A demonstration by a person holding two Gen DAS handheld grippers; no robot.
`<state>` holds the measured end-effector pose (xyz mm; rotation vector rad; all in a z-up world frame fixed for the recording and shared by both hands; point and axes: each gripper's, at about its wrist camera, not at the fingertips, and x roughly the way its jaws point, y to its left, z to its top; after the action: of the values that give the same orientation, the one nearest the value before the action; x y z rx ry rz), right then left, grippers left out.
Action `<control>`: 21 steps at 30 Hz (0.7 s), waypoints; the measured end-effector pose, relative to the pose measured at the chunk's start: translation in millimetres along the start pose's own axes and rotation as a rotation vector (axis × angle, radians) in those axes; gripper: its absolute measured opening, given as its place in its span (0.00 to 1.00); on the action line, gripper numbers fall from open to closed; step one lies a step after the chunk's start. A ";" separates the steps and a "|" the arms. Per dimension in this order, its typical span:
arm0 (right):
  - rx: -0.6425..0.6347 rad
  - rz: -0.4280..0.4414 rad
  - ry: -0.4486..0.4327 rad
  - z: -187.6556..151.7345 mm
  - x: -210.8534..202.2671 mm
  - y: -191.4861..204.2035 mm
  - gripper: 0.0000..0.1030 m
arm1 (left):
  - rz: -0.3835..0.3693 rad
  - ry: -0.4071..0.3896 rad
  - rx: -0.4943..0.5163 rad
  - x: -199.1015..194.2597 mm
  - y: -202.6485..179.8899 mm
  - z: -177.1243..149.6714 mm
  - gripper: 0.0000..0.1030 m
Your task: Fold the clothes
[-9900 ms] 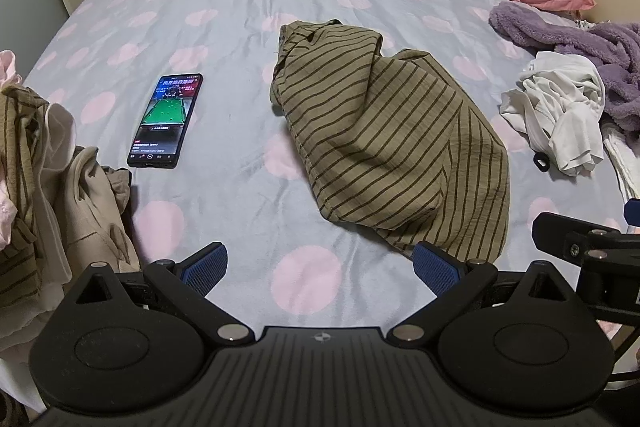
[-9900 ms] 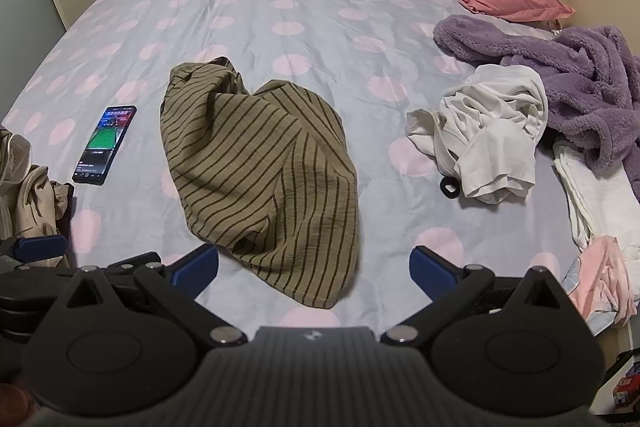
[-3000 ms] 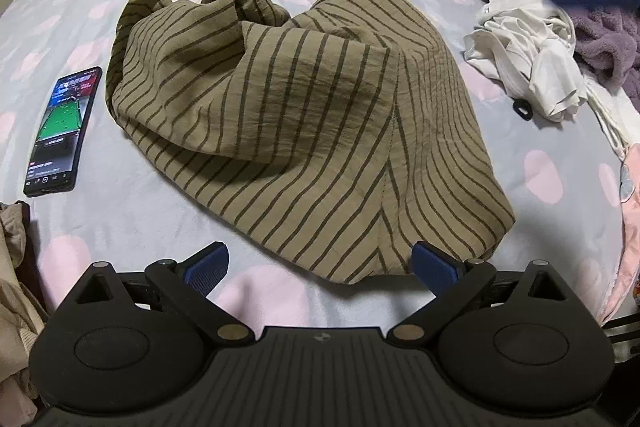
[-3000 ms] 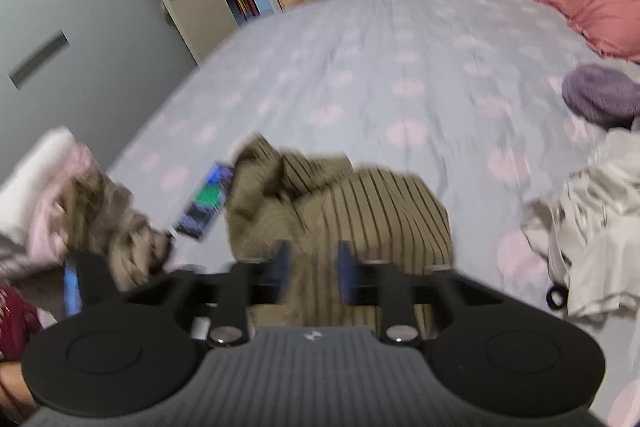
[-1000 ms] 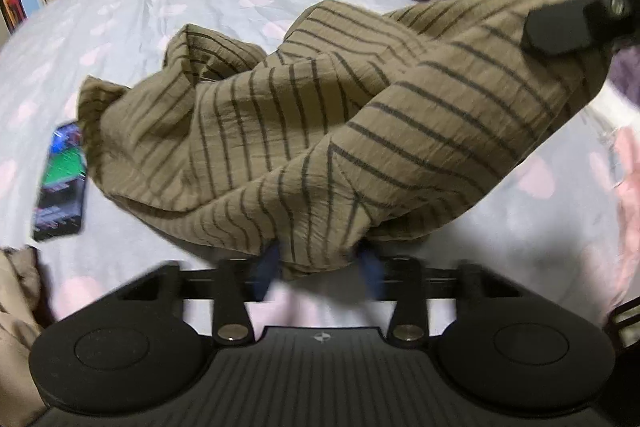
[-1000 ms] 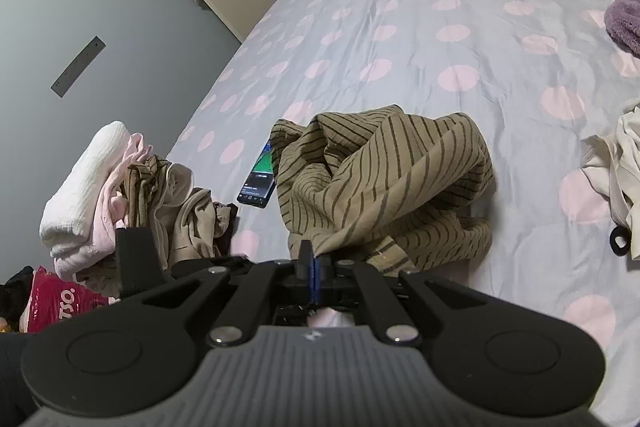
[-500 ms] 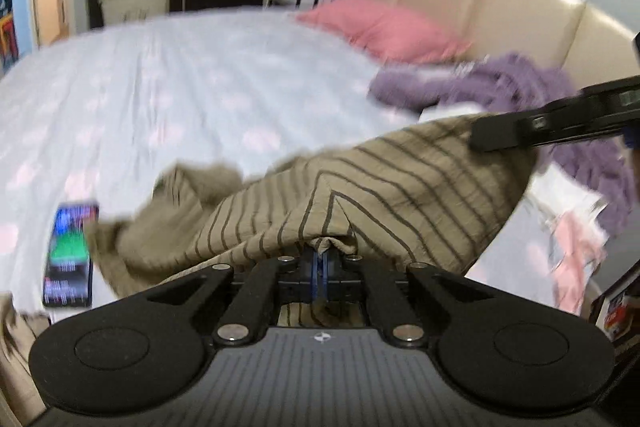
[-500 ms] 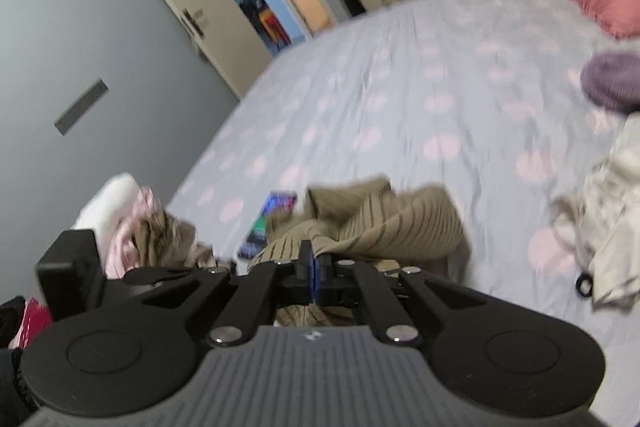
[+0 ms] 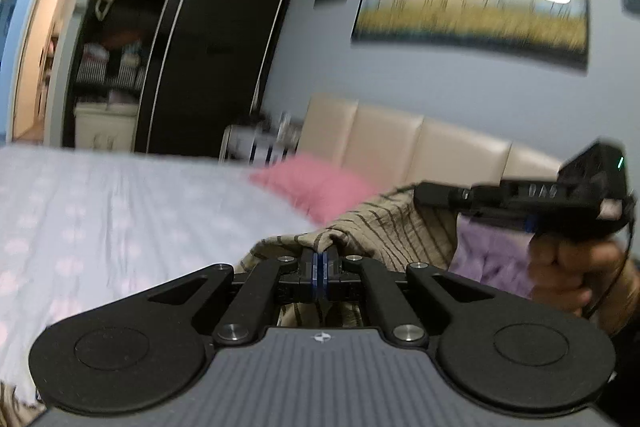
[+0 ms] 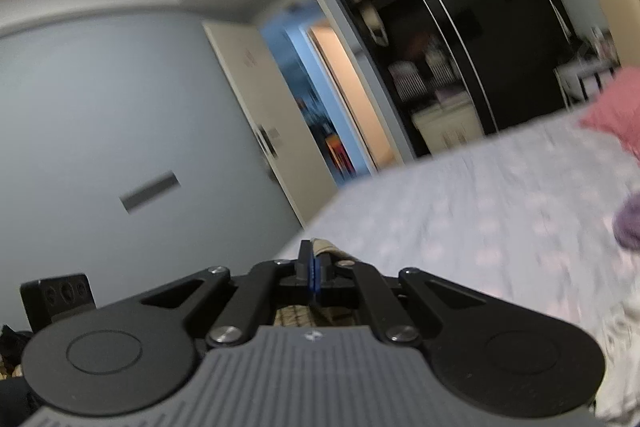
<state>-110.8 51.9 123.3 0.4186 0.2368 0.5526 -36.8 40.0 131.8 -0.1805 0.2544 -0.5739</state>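
The olive striped garment hangs lifted above the bed, stretched between both grippers. My left gripper is shut on a bunched edge of it, blue pads pressed together. In the left wrist view the right gripper shows from the side at the right, held by a hand, with the cloth draped at its tip. In the right wrist view my right gripper is shut on a small fold of the striped garment; most of the cloth hangs hidden below it.
A pink pillow lies by the beige headboard. Purple fleece sits at the bed's right side. A dark wardrobe and an open doorway stand beyond the bed. Both views are motion-blurred.
Both grippers rose and tilted up toward level, lifting the striped garment off the bed. The left jaws closed on its edge. The phone and clothes pile have dropped out of view.
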 end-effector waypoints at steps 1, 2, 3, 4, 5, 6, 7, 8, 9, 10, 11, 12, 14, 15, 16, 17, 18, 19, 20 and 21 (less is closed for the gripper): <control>-0.003 0.016 -0.027 2.3 -4.1 0.5 0.01 | -0.009 -0.024 0.003 -2.9 -0.9 2.3 0.00; -0.003 0.023 -0.039 3.1 -5.4 -0.1 0.01 | -0.014 -0.027 0.009 -2.4 -1.5 3.5 0.00; 0.001 0.022 -0.033 2.8 -4.0 -1.7 0.01 | -0.019 -0.030 0.014 -2.0 -2.1 4.8 0.00; 0.004 0.021 -0.028 2.6 -2.6 -3.3 0.01 | -0.019 -0.022 0.019 -0.1 -2.6 5.4 0.00; 0.008 0.010 -0.004 0.6 1.0 -5.9 0.02 | -0.003 0.022 0.019 7.1 -2.0 3.5 0.01; 0.013 -0.012 0.039 -3.3 7.2 -9.7 0.02 | 0.014 0.076 0.014 16.0 -0.1 -0.9 0.01; 0.018 -0.034 0.089 -8.4 14.1 -13.9 0.02 | 0.027 0.135 0.008 22.4 0.9 -7.0 0.01; 0.027 -0.060 0.152 -16.6 23.2 -19.4 0.02 | 0.039 0.205 0.004 33.7 3.8 -16.0 0.01; 0.039 -0.089 0.222 -26.7 33.9 -25.7 0.02 | 0.050 0.271 0.003 44.3 6.4 -24.9 0.01; 0.052 -0.119 0.291 -38.9 45.0 -31.9 0.02 | 0.061 0.325 0.016 52.8 8.4 -34.2 0.01; 0.060 -0.157 0.363 -53.8 56.4 -39.1 0.02 | 0.074 0.383 0.038 63.1 9.7 -44.7 0.01; 0.063 -0.202 0.439 -68.9 67.9 -47.4 0.02 | 0.087 0.438 0.059 73.0 11.2 -55.0 0.01; 0.051 -0.272 0.546 -96.6 85.7 -63.2 0.06 | 0.118 0.531 0.084 90.1 14.8 -73.2 0.01; 0.050 -0.306 0.594 -109.9 93.8 -72.0 0.07 | 0.133 0.579 0.096 98.4 16.8 -82.4 0.01; 0.059 -0.343 0.643 -122.9 102.2 -81.8 0.12 | 0.147 0.635 0.103 106.1 19.2 -92.3 0.01; 0.074 -0.372 0.689 -135.4 109.4 -90.7 0.20 | 0.160 0.683 0.109 111.4 21.6 -101.2 0.01; 0.086 -0.390 0.723 -144.0 113.1 -96.1 0.32 | 0.170 0.706 0.114 109.2 24.4 -106.9 0.01; 0.085 -0.404 0.744 -148.6 114.1 -98.7 0.33 | 0.180 0.724 0.118 107.3 27.2 -111.9 0.01; 0.084 -0.419 0.766 -153.3 115.1 -101.4 0.33 | 0.189 0.730 0.117 106.3 30.0 -114.3 0.01; 0.062 -0.425 0.771 -153.1 114.8 -99.7 0.37 | 0.196 0.732 0.114 104.7 32.6 -115.1 0.02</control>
<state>-20.4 87.3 -69.3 0.1858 1.0599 0.2637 31.7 -2.6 -5.2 0.1738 0.9363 -0.4383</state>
